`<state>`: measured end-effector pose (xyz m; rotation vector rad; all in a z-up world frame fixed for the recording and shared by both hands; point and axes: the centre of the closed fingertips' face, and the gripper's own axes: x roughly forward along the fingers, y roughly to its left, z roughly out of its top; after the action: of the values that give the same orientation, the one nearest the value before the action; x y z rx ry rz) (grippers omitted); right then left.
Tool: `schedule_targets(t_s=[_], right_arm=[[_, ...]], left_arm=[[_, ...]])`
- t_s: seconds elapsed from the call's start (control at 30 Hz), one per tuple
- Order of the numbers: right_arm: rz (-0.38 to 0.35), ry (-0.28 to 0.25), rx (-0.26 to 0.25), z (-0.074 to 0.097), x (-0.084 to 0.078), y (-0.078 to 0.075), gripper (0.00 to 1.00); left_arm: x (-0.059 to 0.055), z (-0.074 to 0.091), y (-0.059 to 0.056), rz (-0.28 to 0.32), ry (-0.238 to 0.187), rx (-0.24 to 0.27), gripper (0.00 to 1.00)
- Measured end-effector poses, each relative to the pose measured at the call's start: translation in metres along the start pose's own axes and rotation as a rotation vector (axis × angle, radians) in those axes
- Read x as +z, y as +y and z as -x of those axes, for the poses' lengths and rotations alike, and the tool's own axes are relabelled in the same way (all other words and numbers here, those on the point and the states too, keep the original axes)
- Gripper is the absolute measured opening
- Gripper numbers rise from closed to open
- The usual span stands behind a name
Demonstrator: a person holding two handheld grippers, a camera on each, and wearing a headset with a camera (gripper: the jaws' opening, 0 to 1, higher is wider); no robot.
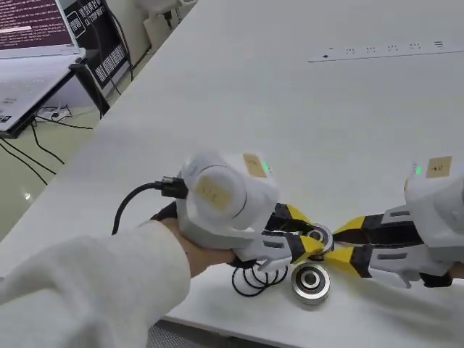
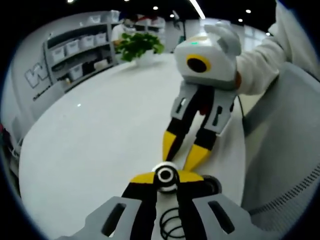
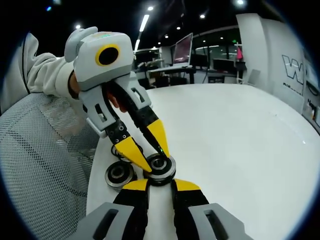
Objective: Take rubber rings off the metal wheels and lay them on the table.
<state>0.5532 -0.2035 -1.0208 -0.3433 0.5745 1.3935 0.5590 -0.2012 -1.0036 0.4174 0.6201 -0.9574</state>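
Between the jaws of the left gripper (image 1: 303,238) a metal wheel (image 3: 160,168) is clamped, lying flat with its face upward. For the right gripper (image 3: 161,185) this wheel is straight ahead, at the tips. These jaws stand a little apart, and we cannot tell if they pinch its dark rim. Beside the left jaws, loose rubber rings (image 1: 254,279) and a second wheel (image 1: 310,281) rest on the table (image 1: 290,109).
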Motion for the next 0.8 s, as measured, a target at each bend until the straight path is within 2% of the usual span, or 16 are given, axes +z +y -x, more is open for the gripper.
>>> schedule_targets(t_s=[0.17, 0.2, 0.33, 0.47, 0.57, 0.67, 0.77, 0.8], right_arm=[[0.024, 0.004, -0.005, 0.0007, -0.0006, 0.0009, 0.13], [0.049, 0.010, -0.011, 0.0015, -0.0010, 0.0010, 0.11], [0.100, 0.012, -0.025, 0.0027, -0.0012, 0.0006, 0.03], [0.088, 0.010, -0.028, 0.0027, -0.0009, 0.0008, 0.03], [0.033, -0.010, -0.048, 0.0029, -0.0005, -0.0022, 0.00], [-0.079, -0.031, -0.050, 0.0034, -0.0010, -0.0039, 0.00], [-0.118, -0.045, -0.061, 0.0037, -0.0009, -0.0057, 0.00], [-0.161, -0.058, -0.061, 0.0038, -0.0009, -0.0056, 0.00]], left_arm=[[-0.0028, 0.0006, 0.0025, 0.039, 0.007, 0.012, 0.15], [-0.0005, -0.0001, 0.0013, 0.017, -0.007, 0.002, 0.15], [-0.0007, -0.0001, 0.0009, 0.023, -0.006, 0.002, 0.14], [-0.0007, -0.0002, 0.0010, 0.020, -0.008, 0.004, 0.14], [-0.0006, -0.0003, 0.0015, 0.027, -0.010, 0.005, 0.14], [-0.0003, -0.0005, 0.0018, 0.023, -0.010, 0.005, 0.14], [0.0000, -0.0004, 0.0020, 0.019, -0.010, 0.005, 0.14], [-0.0001, -0.0003, 0.0020, 0.018, -0.010, 0.005, 0.14]])
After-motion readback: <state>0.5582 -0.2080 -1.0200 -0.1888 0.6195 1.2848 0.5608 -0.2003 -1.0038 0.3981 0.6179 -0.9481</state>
